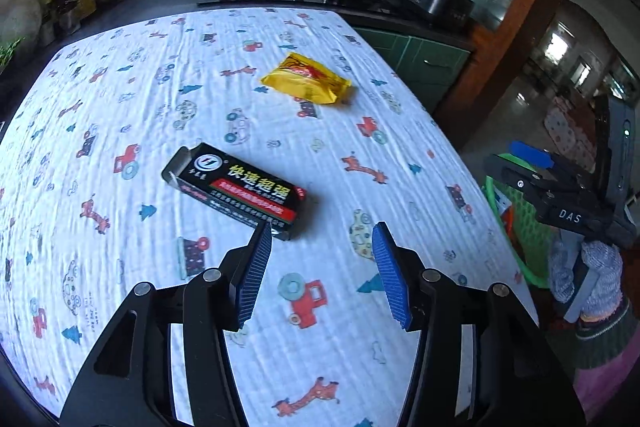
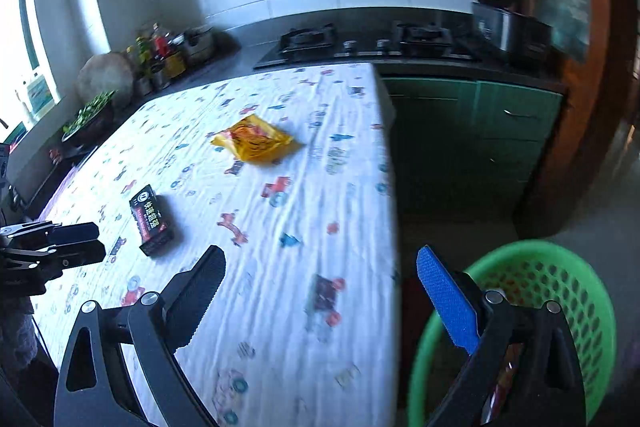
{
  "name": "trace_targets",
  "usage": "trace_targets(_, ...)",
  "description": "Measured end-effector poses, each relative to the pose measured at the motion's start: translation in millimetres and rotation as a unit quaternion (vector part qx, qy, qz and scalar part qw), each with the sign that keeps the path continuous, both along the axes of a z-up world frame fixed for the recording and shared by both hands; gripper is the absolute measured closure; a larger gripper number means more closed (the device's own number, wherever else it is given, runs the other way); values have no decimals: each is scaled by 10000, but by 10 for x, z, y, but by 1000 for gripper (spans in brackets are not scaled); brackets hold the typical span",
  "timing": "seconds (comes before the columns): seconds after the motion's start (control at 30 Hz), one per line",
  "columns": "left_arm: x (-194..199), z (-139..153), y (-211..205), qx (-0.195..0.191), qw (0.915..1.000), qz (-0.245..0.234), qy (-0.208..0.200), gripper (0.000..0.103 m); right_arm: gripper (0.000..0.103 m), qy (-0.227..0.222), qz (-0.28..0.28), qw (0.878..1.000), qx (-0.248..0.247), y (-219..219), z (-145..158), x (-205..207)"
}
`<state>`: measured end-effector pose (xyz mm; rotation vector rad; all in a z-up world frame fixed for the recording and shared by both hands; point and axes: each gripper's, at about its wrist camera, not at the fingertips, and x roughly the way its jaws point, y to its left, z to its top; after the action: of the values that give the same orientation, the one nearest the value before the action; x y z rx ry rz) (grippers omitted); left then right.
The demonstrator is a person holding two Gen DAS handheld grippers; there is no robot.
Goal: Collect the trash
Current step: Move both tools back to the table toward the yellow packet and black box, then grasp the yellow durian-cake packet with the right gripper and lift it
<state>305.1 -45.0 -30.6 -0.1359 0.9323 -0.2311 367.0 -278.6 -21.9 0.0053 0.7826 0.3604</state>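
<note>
One black box [image 1: 236,191], one yellow packet [image 1: 308,79], one green basket [image 2: 560,291].

The left gripper [image 1: 322,239] points forward and down, its jaws parted with nothing between them; its ribbed blue pads [image 1: 256,275] face each other across a clear gap. In the left wrist view, the right gripper [image 1: 532,163] shows at about 3 o'clock, seen side-on, gripped from below by a hand [image 1: 588,279] in a grey knit glove. In its own view the right gripper [image 2: 322,253] also tilts downward, jaws wide apart and empty, one finger dark at 8 o'clock, the other blue-padded at 4 o'clock. The left gripper [image 2: 86,241] juts in at 9 o'clock.
</note>
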Motion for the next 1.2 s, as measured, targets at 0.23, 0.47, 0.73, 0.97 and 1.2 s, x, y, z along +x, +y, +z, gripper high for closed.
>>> trace_targets(0.23,58,-40,327,1,9994,343,-1,49,10,117,641,9978,-145,468,-85,490)
trace_targets(0.47,138,-108,545,-32,9983,564,110,46,10,143,1146,9928,-329,907,-192,1004)
trace_targets(0.73,237,-180,694,-50,9975,672,195,45,10,249,1645,9846,-545,1305,-334,1520)
trace_targets(0.97,317,-258,774,-91,9968,739,291,45,9,380,1937,9773,-764,1550,-502,1893)
trace_targets(1.2,367,-312,820,-129,9962,772,370,45,9,539,2037,9744,-787,1666,-642,2108)
